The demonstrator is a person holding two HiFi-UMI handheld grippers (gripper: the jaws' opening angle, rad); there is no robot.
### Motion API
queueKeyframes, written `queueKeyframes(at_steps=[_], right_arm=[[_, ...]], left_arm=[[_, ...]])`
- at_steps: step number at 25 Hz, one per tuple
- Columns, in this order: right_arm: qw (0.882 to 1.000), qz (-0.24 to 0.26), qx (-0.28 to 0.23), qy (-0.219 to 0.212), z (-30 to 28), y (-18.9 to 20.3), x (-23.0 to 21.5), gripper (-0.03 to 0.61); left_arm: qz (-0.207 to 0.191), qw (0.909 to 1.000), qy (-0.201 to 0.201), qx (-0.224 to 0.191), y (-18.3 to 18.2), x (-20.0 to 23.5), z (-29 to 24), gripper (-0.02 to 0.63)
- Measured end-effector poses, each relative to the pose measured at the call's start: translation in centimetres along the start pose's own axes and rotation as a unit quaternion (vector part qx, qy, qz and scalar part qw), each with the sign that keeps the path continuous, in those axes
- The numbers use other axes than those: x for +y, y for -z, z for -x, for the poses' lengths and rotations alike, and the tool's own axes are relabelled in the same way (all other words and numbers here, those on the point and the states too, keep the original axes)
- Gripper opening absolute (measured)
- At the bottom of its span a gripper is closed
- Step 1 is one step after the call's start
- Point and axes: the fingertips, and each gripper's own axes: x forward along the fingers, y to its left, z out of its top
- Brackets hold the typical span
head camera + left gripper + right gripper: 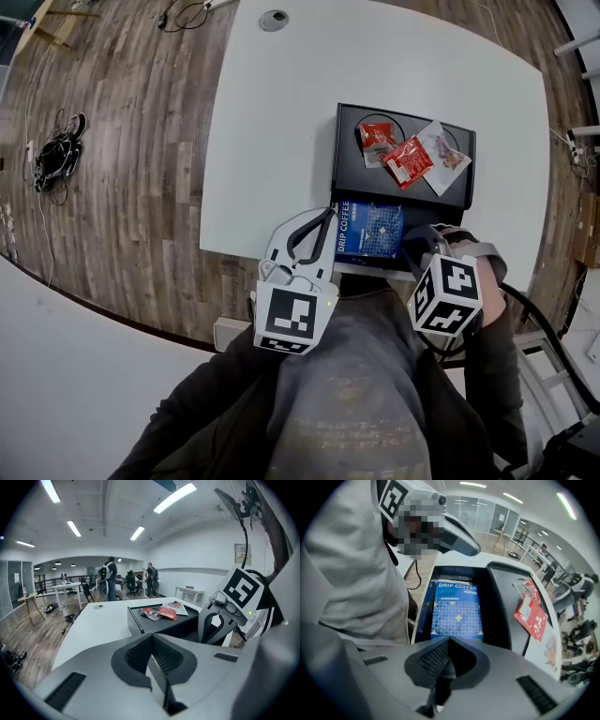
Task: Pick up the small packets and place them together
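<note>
Head view: three small packets lie bunched on the far half of the black tray, toward its far right corner. They are a red packet, a second red packet overlapping it, and a pale packet tucked against that one. The tray sits by the table's near edge, and its near half holds a blue drip coffee box.

No other loose packet shows anywhere on the table, so the gathering looks about done. I cannot tell whether the box holds more.

The left gripper hangs at the tray's near left corner, tipped slightly down toward the far edge. Its jaws are pressed together with nothing between them. The right gripper is at the tray's near right corner, just beside the box. It aims steeply down, its jaws likewise closed on nothing.
</note>
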Motion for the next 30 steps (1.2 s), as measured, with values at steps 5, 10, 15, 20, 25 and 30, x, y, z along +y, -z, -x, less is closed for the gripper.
queueKeyframes(at_steps=[5,10,15,20,25,30], right_arm=[[1.0,-0.001,0.018,-0.019,-0.6,0.5,1.1,0.0],[1.0,-0.005,0.006,-0.017,-1.7,-0.3,1.1,0.0],[0.999,-0.022,-0.018,0.015,-2.0,-1.4,-0.1,0.0],[0.998,-0.041,-0.033,0.033,-2.2,-1.4,-1.2,0.0],[0.991,-0.068,-0.102,0.059,-0.7,-3.3,-2.3,0.0],[0.993,-0.009,-0.088,0.076,-0.5,-2.7,-1.9,0.08]], left_arm=[[-0.003,1.0,0.006,0.006,0.1,-0.3,0.1,0.003],[-0.009,0.9999,0.006,0.008,0.1,-0.6,0.2,0.003],[-0.011,0.9998,0.003,0.014,0.3,-0.6,0.3,0.003],[-0.01,0.9998,0.004,0.016,0.4,-0.9,0.1,0.003],[-0.011,0.9998,0.008,0.015,0.3,-1.2,-0.2,0.003],[-0.01,0.9998,0.011,0.013,0.2,-1.3,-0.4,0.003]])
